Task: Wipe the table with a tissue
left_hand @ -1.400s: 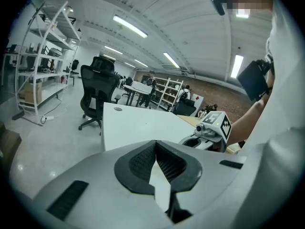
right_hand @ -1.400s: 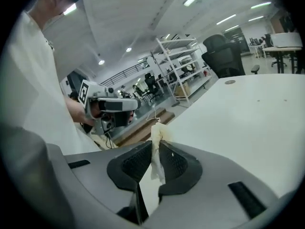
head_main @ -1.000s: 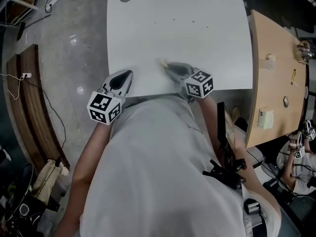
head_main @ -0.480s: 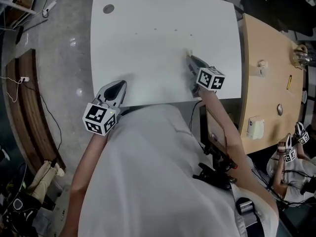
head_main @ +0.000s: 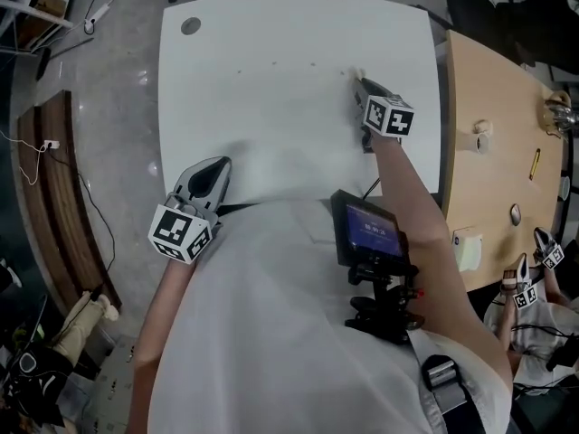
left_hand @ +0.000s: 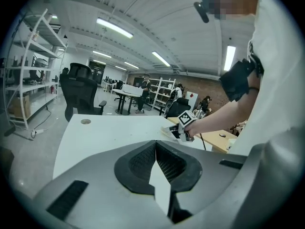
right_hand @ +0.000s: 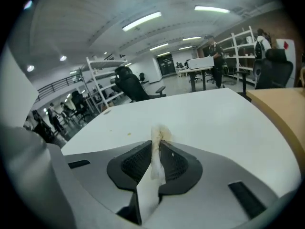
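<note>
The white table (head_main: 271,116) fills the middle of the head view. My right gripper (head_main: 362,87) reaches over its far right part, shut on a crumpled white tissue (head_main: 356,75) that pokes out past the jaw tips. In the right gripper view the tissue (right_hand: 157,142) is pinched between the dark pads, over the table top (right_hand: 205,113). A few small spots (head_main: 276,63) mark the table to the left of the tissue. My left gripper (head_main: 215,168) hovers at the near edge, shut and holding nothing (left_hand: 156,151).
A wooden table (head_main: 493,161) with small objects adjoins the right side. A round grommet (head_main: 190,26) sits at the white table's far left corner. A small screen (head_main: 369,229) hangs on my chest. Another person's grippers (head_main: 534,265) show at the lower right.
My right gripper has swept the tissue away from me and to the right across the table. The left gripper has stayed by the near edge.
</note>
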Demonstrator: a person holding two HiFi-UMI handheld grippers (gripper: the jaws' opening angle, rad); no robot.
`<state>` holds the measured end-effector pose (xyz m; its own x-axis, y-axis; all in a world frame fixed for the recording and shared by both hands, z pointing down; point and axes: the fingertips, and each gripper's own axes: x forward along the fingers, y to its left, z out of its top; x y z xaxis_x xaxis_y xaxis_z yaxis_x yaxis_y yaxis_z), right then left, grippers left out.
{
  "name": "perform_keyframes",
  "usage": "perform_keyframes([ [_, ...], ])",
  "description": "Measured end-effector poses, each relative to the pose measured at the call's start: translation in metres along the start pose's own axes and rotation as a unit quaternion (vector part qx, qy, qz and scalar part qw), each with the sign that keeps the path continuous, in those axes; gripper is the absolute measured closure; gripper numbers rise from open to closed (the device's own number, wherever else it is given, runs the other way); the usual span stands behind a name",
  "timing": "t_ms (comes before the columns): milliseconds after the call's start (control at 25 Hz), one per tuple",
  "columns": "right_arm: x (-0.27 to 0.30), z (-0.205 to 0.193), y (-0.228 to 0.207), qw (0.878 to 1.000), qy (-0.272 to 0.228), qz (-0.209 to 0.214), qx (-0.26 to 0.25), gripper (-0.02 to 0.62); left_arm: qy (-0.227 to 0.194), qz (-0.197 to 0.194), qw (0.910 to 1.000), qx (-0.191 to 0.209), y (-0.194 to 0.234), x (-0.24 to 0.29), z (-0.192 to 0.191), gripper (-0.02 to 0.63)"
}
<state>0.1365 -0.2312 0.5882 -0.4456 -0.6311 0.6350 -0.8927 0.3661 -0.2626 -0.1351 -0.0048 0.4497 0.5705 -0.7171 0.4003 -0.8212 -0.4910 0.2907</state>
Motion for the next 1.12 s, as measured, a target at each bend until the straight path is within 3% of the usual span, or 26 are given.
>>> perform_keyframes([
  [360,0.028,0.005,0.013,0.986,0.054,-0.025,-0.157,0.535,-0.014,0.002,0.9999,0.004,-0.005,-0.01,0.0,0.6],
  [640,0.034,-0.006,0.027,0.97,0.092,-0.028,-0.222,0.535,-0.001,0.004,1.0,0.001,-0.002,-0.01,-0.004,0.6],
  [960,0.03,-0.027,0.064,0.949,0.125,0.034,-0.288,0.535,0.0,0.003,1.0,-0.002,-0.002,-0.005,-0.01,0.6],
  [1120,0.022,-0.045,0.1,0.934,0.137,0.119,-0.307,0.535,-0.002,0.002,1.0,-0.004,-0.007,-0.002,-0.012,0.6],
])
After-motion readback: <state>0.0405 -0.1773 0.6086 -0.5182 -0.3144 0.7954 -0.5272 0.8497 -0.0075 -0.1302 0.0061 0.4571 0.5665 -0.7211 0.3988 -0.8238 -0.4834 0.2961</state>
